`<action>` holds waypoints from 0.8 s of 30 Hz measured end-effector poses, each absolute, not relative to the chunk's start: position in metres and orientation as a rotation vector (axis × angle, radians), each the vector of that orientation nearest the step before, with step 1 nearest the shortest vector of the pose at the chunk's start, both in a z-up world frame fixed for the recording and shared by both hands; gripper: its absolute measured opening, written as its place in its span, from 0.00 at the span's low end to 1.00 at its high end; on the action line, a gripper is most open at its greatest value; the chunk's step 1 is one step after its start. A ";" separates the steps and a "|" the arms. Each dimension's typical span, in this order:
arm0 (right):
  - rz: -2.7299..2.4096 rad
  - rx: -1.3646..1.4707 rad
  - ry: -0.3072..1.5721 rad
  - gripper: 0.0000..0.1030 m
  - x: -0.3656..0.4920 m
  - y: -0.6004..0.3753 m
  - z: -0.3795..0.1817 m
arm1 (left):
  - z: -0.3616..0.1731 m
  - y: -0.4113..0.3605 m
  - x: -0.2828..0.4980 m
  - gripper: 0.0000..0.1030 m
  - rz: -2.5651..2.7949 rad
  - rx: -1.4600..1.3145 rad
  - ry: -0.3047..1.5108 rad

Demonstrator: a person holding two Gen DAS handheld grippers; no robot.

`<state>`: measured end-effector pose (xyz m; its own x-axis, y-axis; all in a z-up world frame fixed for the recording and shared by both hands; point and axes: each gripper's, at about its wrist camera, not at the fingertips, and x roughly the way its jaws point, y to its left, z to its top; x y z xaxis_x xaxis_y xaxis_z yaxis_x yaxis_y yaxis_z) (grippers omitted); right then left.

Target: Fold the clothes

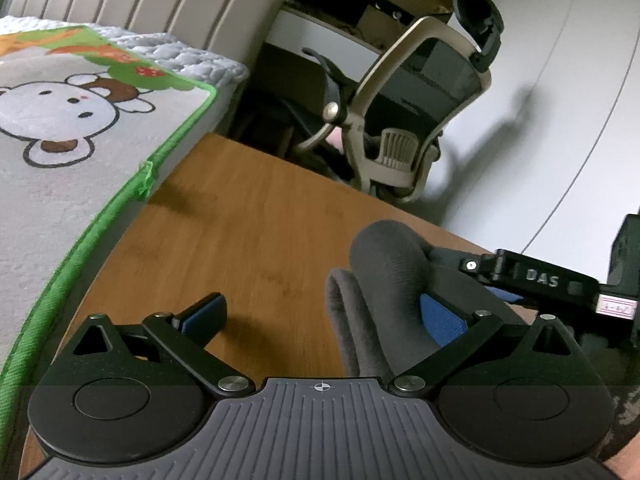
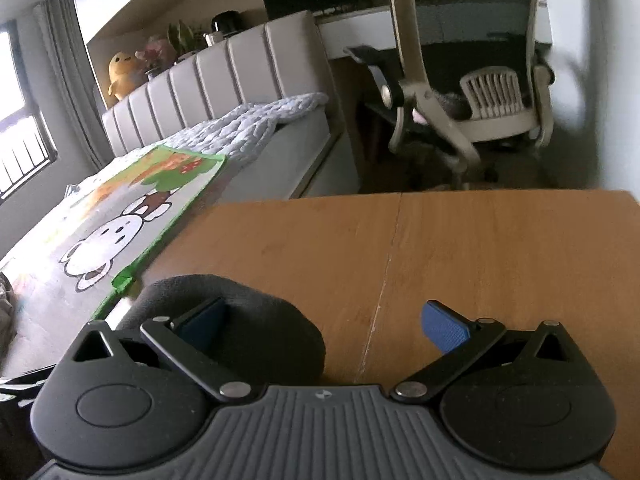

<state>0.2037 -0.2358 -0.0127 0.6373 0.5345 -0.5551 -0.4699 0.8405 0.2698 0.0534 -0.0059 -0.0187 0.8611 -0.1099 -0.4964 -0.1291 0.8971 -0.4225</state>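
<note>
Dark grey cloth (image 1: pixel 384 264), seemingly plain.

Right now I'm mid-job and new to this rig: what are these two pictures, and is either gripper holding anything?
Each picture comes from a fisheye camera on a hand-held two-finger gripper, looking forward along its fingers. In the left wrist view, the left gripper is open over a wooden table; a folded grey garment lies against its right finger, not clamped. The other gripper's black body shows at the right edge. In the right wrist view, the right gripper is open too, the same garment around its left finger. Beside the table is a bed with a cartoon blanket.
</note>
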 end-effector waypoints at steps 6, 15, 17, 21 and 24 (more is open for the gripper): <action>0.612 0.172 0.590 1.00 0.168 -0.258 0.001 | -0.019 -0.005 0.053 1.00 0.008 -0.465 0.537; 0.621 0.114 0.563 1.00 0.149 -0.262 -0.018 | -0.019 -0.012 0.053 1.00 0.031 -0.454 0.540; 0.618 0.074 0.539 1.00 0.151 -0.258 -0.016 | -0.019 -0.014 0.053 1.00 0.043 -0.453 0.539; 0.622 0.065 0.536 1.00 0.157 -0.257 -0.016 | -0.018 -0.013 0.056 1.00 0.047 -0.453 0.537; 0.633 0.097 0.561 1.00 0.162 -0.261 -0.019 | -0.019 -0.013 0.057 1.00 0.042 -0.454 0.537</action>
